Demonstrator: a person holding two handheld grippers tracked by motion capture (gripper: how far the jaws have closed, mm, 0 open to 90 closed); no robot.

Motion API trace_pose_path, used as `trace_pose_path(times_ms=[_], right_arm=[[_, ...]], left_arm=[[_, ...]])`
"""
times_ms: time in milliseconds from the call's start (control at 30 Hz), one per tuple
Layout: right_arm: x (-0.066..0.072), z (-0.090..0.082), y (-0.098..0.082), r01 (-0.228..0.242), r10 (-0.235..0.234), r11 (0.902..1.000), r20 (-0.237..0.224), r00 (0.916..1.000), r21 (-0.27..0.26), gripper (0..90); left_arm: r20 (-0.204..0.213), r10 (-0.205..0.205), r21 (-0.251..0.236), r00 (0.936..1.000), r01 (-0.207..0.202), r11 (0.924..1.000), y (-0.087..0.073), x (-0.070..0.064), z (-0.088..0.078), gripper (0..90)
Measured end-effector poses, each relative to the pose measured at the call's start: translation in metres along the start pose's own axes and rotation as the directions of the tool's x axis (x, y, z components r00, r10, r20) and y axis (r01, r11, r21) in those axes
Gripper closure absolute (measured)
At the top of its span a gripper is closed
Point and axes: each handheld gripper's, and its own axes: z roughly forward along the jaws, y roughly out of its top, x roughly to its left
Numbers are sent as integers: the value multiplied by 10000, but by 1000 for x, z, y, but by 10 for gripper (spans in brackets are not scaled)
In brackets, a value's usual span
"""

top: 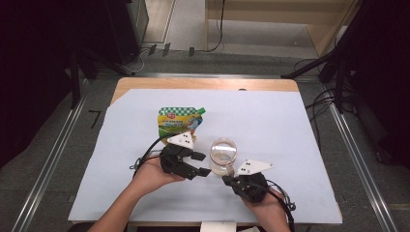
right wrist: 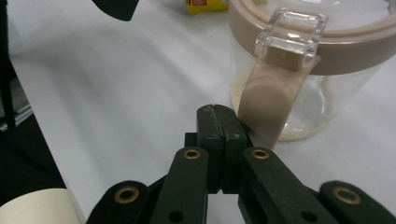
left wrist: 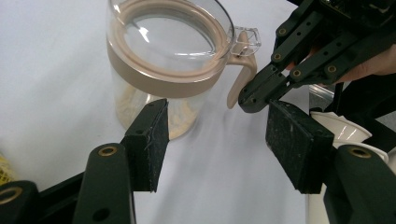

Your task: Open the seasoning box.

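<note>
Nudging risk: right gripper (right wrist: 219, 122), jaws pressed together on nothing, touches the latch tab of the glass jar (top: 223, 156); left gripper (left wrist: 219, 144) gapes just beside the jar, which sits near a green refill pouch (top: 178, 122); jar may slide or tip

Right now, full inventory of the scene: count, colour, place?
jar: 1, clear with a beige lid band and beige handle, pale powder at the bottom, centre front of the sheet, between the grippers.
pouch: 1, green and yellow with a green spout cap, lying flat behind the left gripper.
sheet: 1, white, covering the table.
table: 1, wood, back edge showing.
left gripper: 1, black, jaws open beside the jar, nothing between them.
right gripper: 1, black, jaws shut, tips at the jar handle's lower end.
hands: 2, at the front edge.
</note>
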Motion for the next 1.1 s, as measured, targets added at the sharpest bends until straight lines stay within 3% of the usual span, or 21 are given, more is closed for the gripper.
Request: trace_pose_path(times_ms=[233,367,467,700,800,933,1100], right_arm=[[-3,-3,-1,-112,111,9999,146,9998,24,900],[-8,-6,-1,-248,247,9997,283,9993,37,900],[-14,-11,-3,-495,497,9988,370,9981,-54,900],[-30,-20,-6,-960,962,9954,888,9914,-62,900],[-37,-24,-6,-880,883,9961,1103,9900,-75,900],[-50,-28,-5,-1185,1185,9929,1248,9851,-79,900],[-58,-31,1,-978,963,9952,1449,9848,34,900]], left_arm=[[-176,88,30,9998,-87,10000,-1,0,-1,463],[-202,-85,99,9998,87,9999,0,0,-2,481],[-180,-253,-44,9995,252,9997,0,1,-3,476],[-265,-79,-195,9996,74,9998,0,0,-3,449],[-236,15,-171,9997,-19,9999,0,0,-2,437],[-163,17,-108,9999,-19,9999,0,0,-1,431],[-88,19,-45,10000,-19,10000,0,0,2,431]])
